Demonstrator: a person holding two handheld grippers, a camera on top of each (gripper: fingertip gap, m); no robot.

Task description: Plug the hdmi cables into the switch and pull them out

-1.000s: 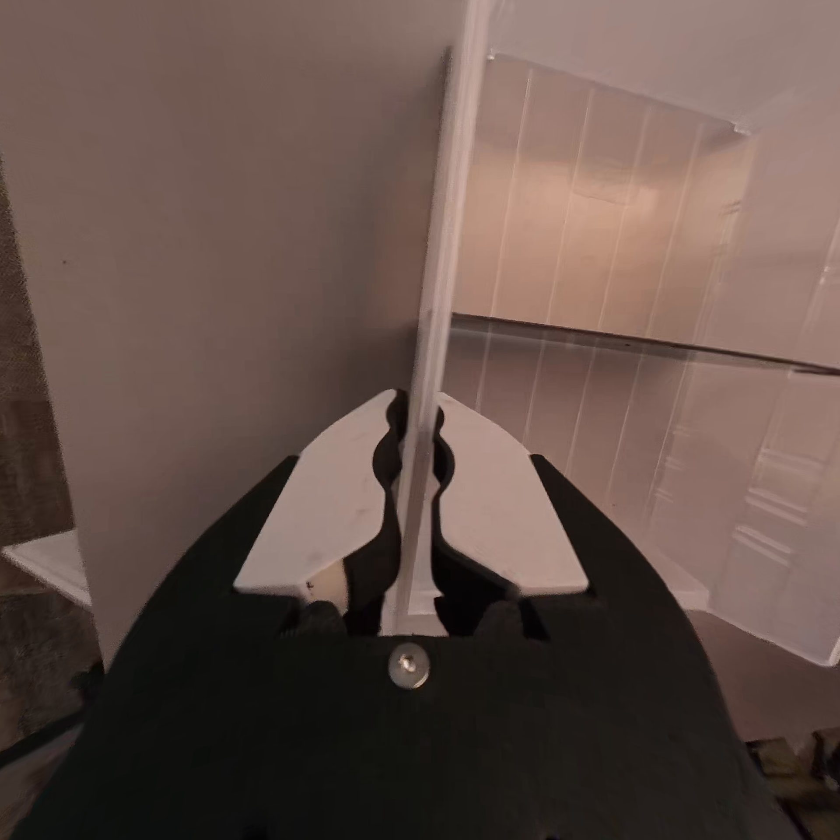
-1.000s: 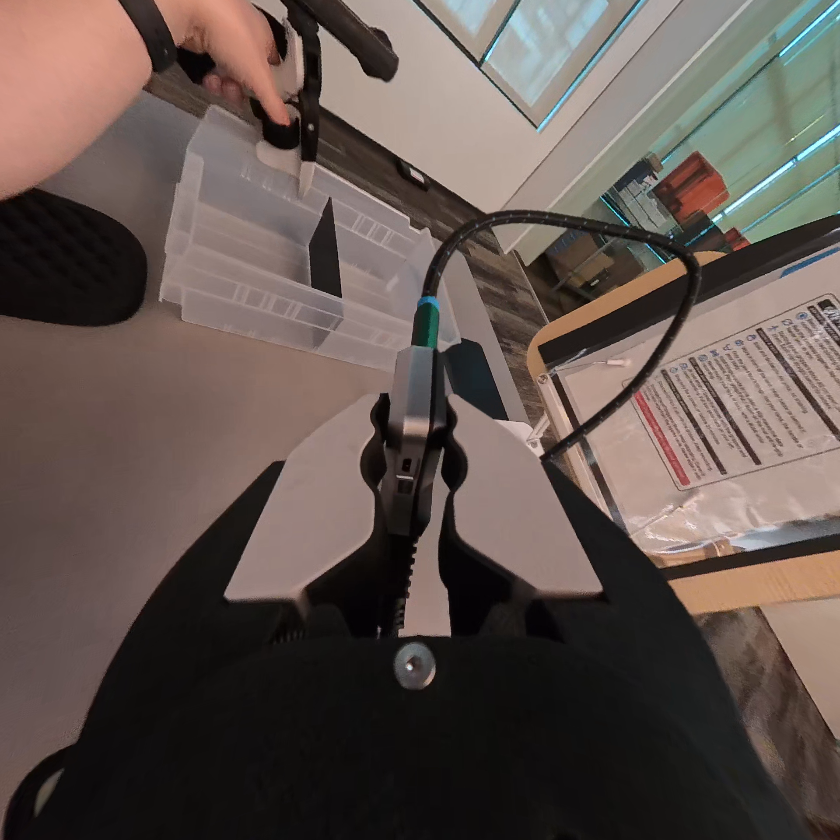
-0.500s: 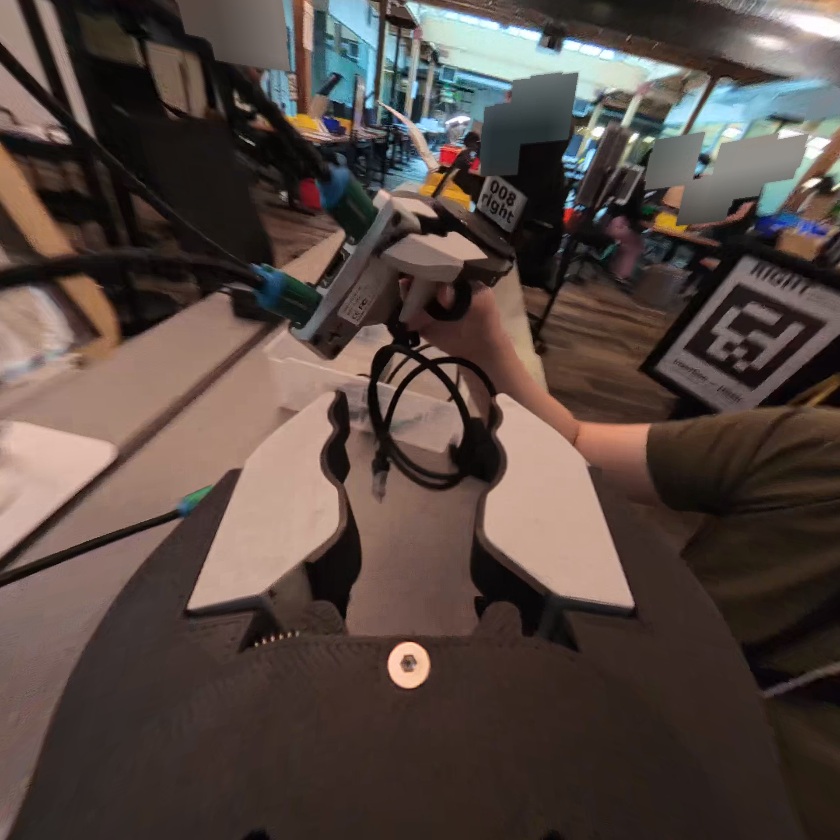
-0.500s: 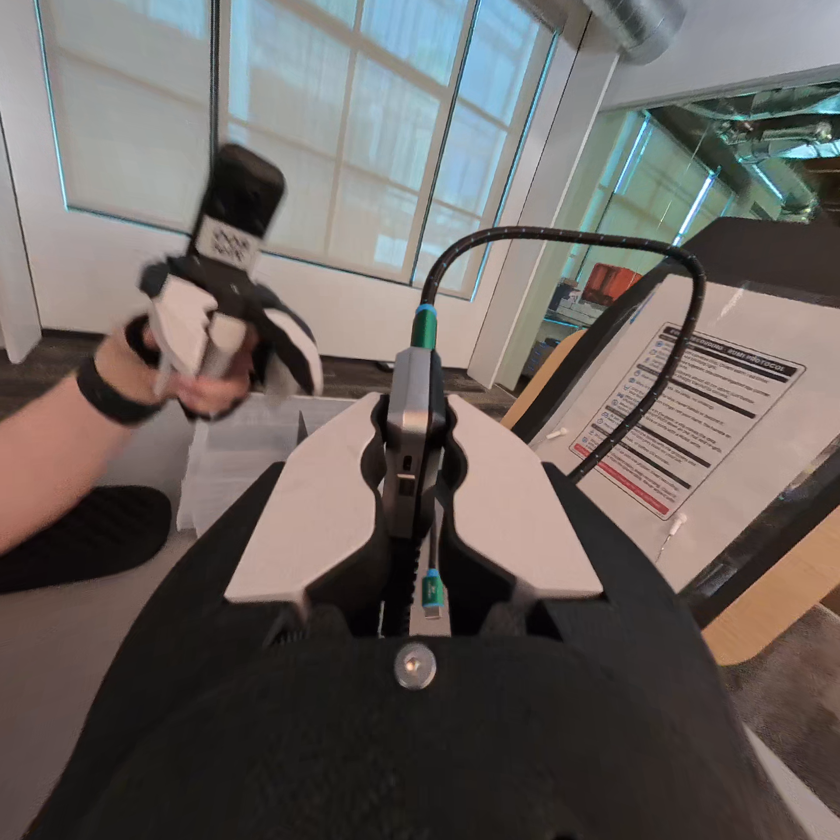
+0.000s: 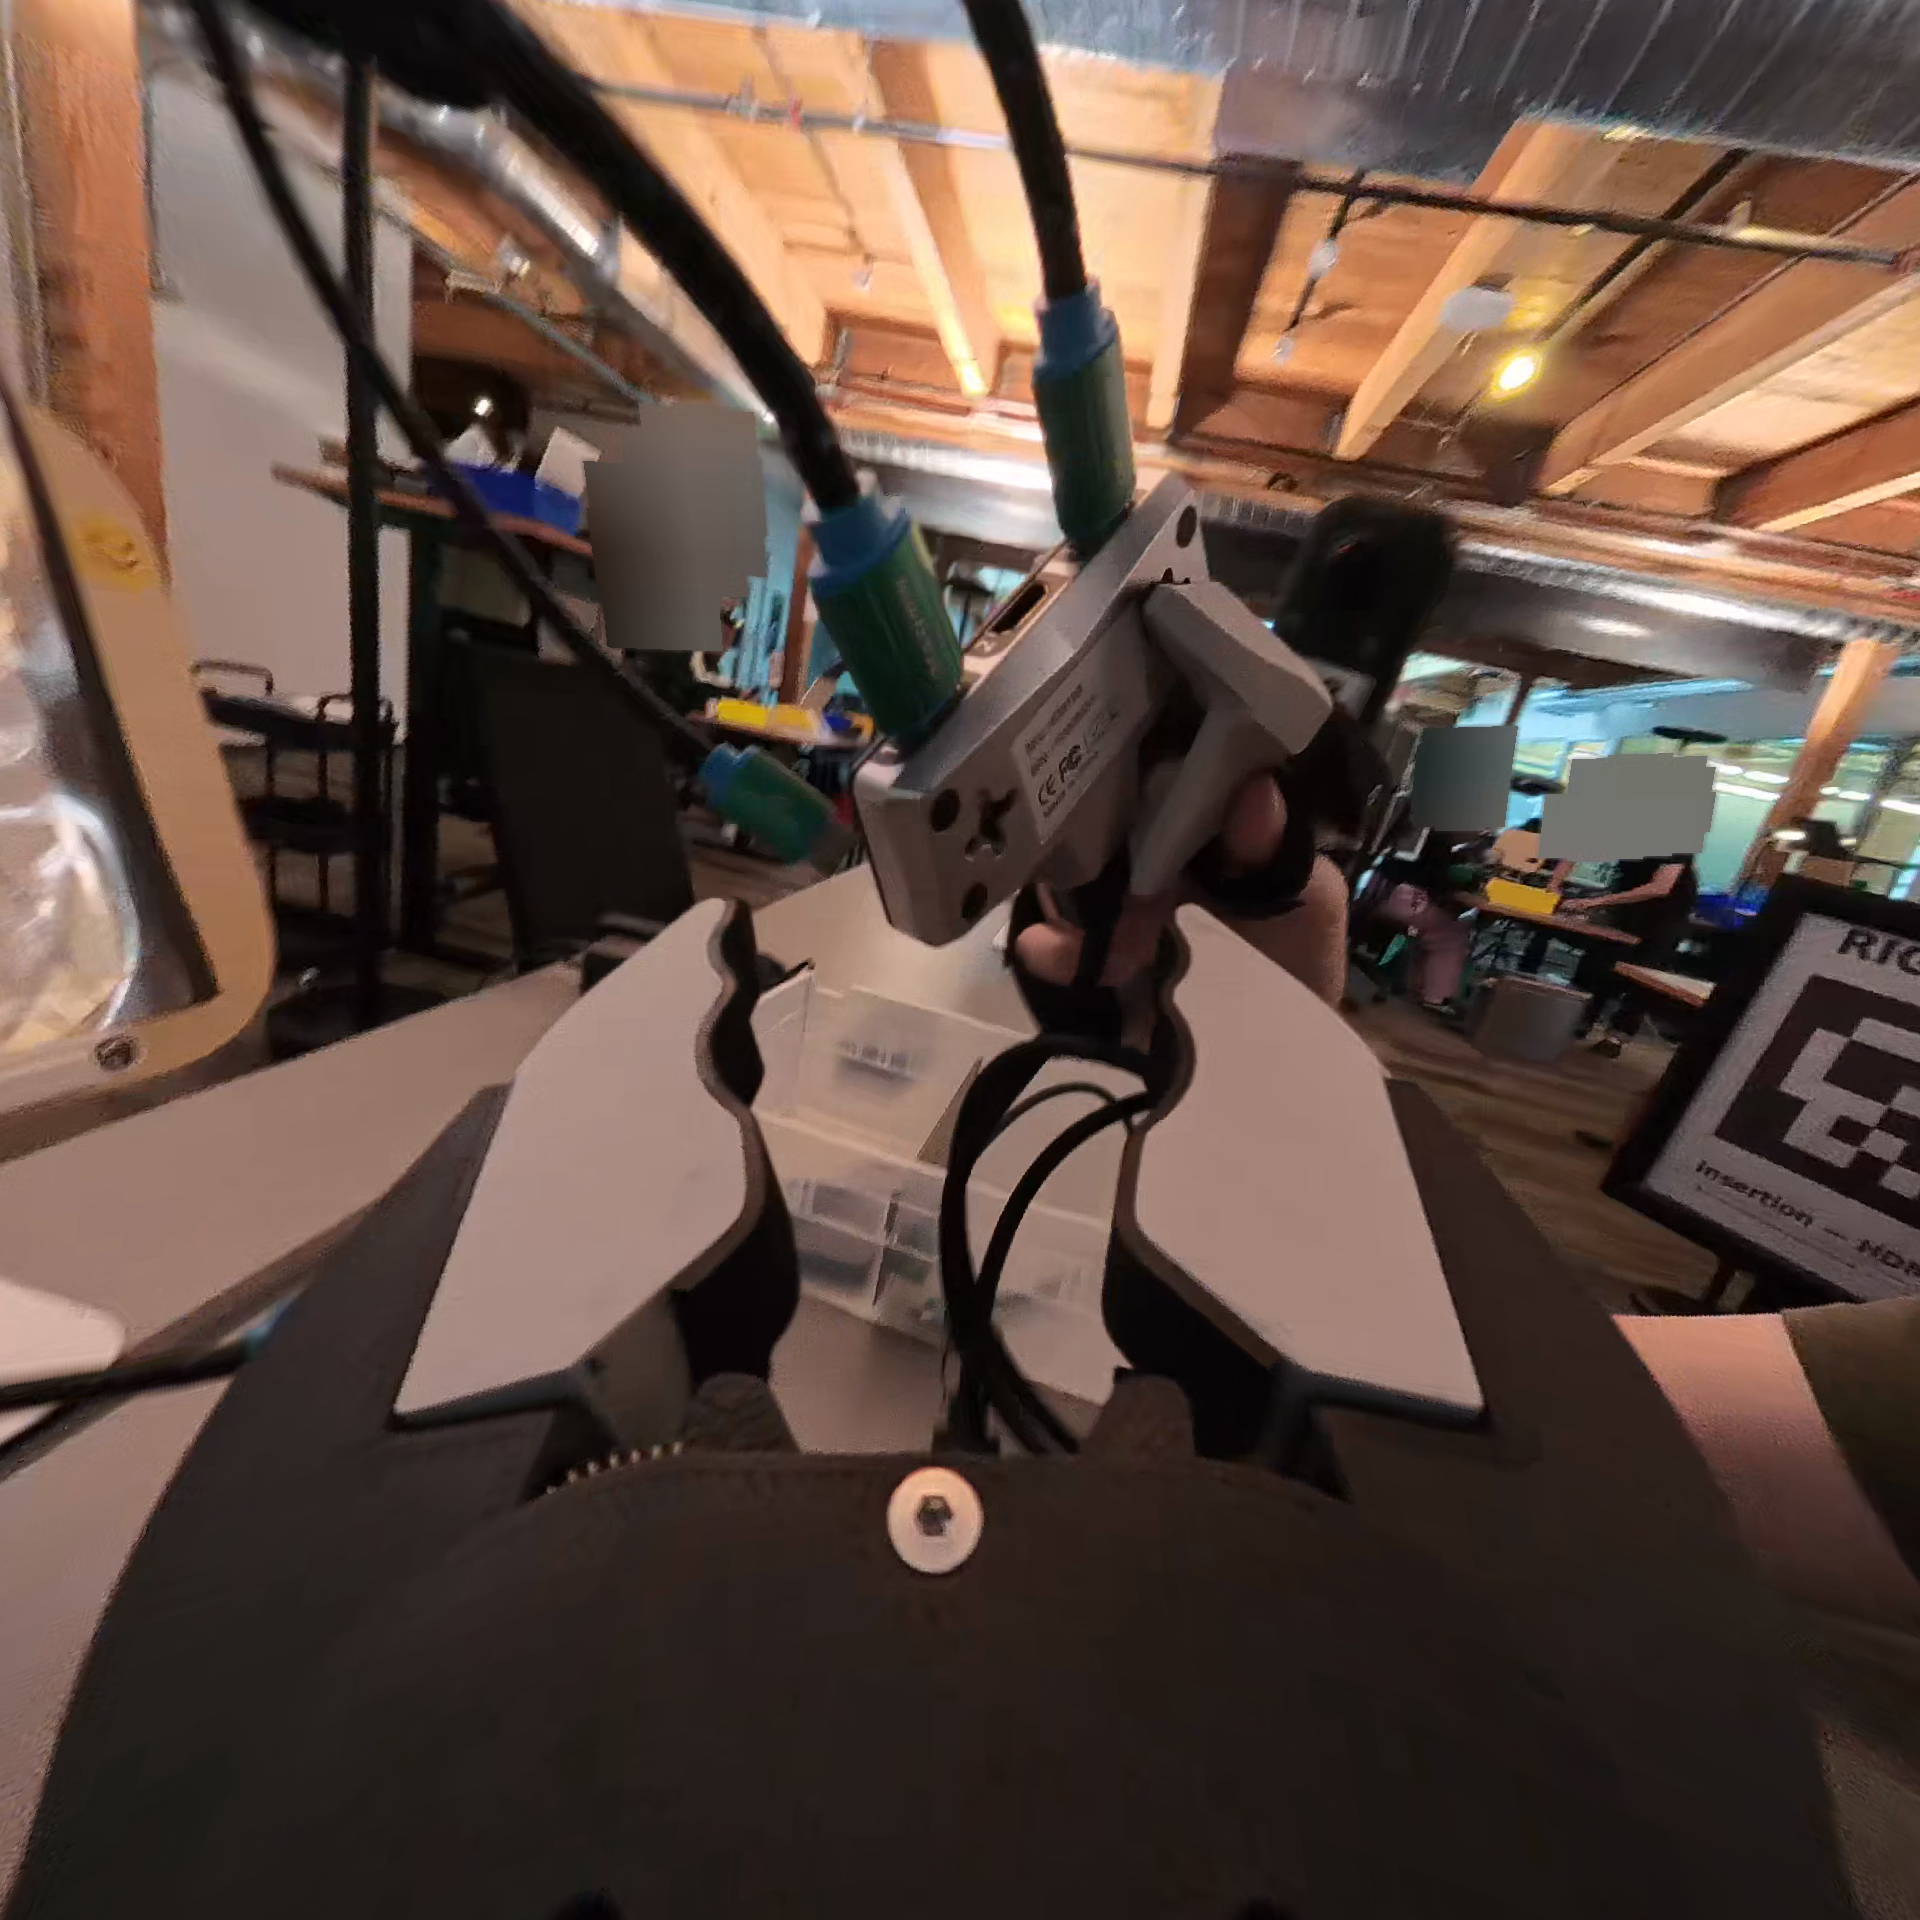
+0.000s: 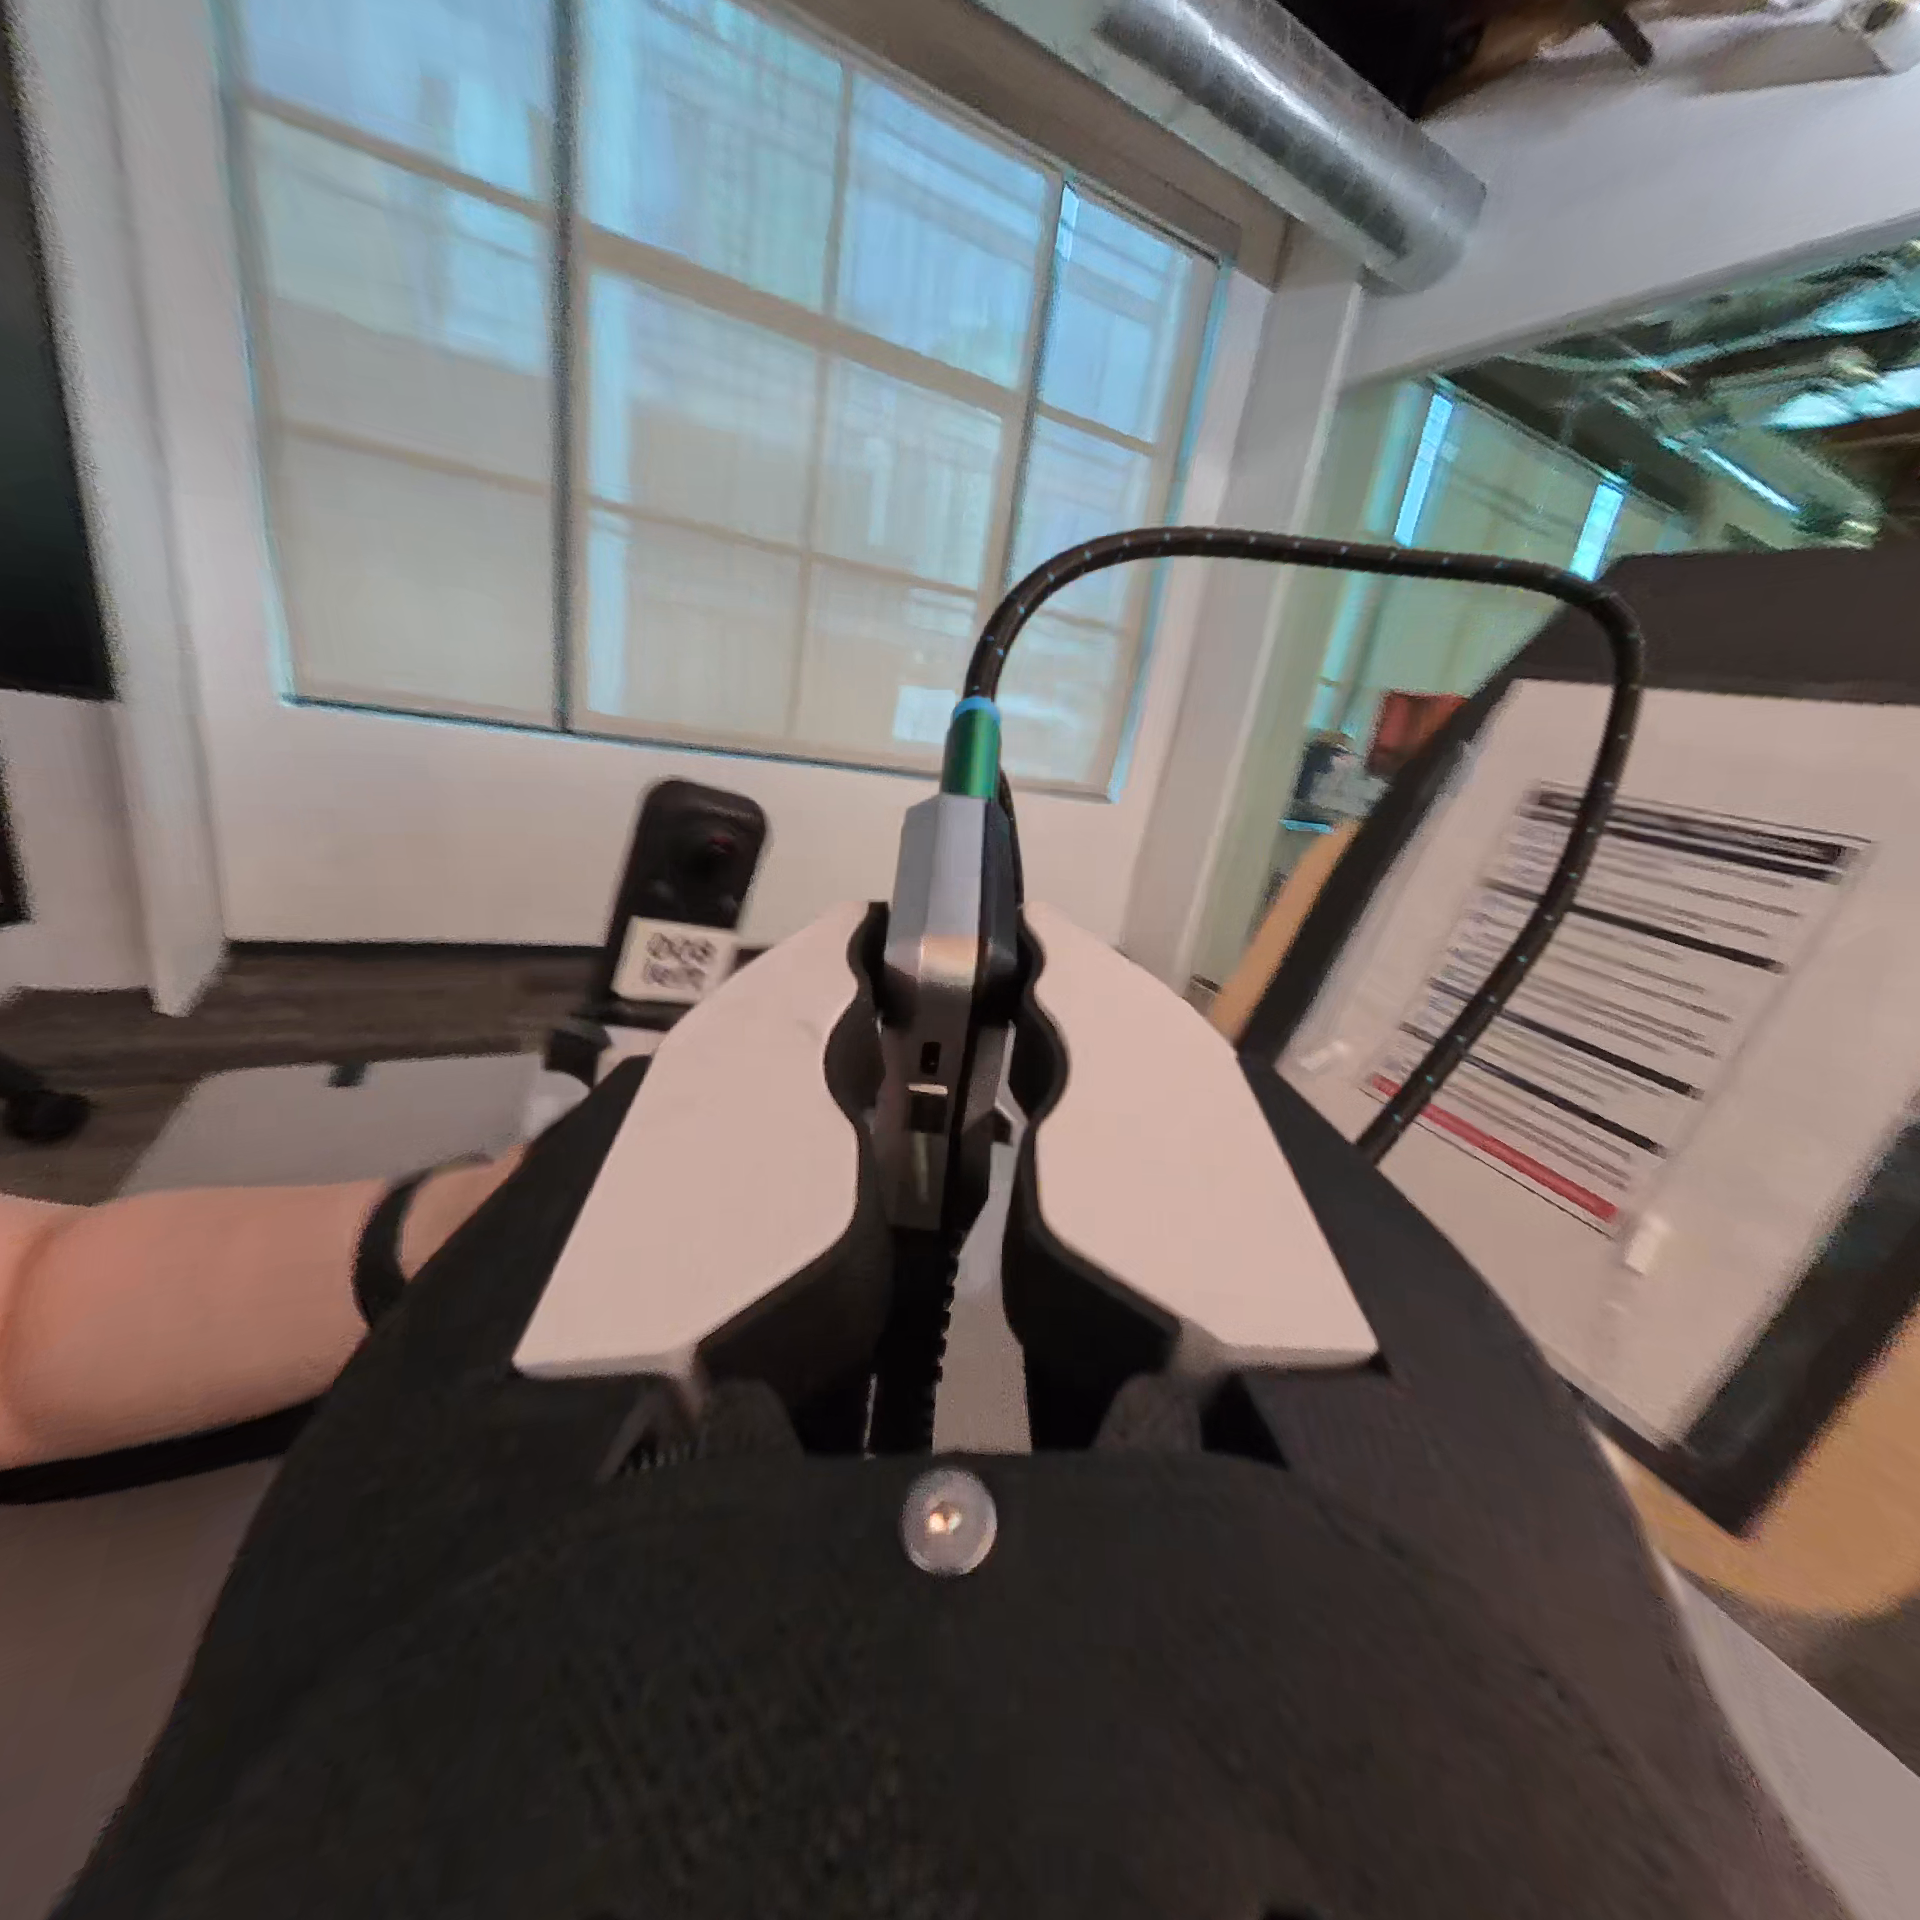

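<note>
My right gripper [image 6: 951,925] is shut on the grey metal switch [image 6: 940,914], held up in the air. In the left wrist view the switch [image 5: 1039,748] hangs tilted just beyond my left gripper [image 5: 956,925], which is open and empty. Two green HDMI plugs [image 5: 883,634] [image 5: 1075,416] with thick black cables sit in the switch's upper edge. A third green plug [image 5: 764,800] shows at its left end; I cannot tell if it is seated. A thin black cable [image 5: 987,1195] dangles from the switch between my left fingers. One green plug [image 6: 971,758] with its braided cable [image 6: 1455,566] shows in the right wrist view.
A clear plastic bin [image 5: 862,1143] stands on the grey table [image 5: 208,1143] below the switch. A framed sign with a square code pattern [image 5: 1818,1091] stands at the right. A board with a laminated sheet [image 6: 1610,987] is to the right of the right gripper. A person's forearm [image 6: 156,1299] is at the left.
My left gripper let go of the clear bin's wall, opened, and swung up to face the switch. My right gripper raised and tilted the switch upward.
</note>
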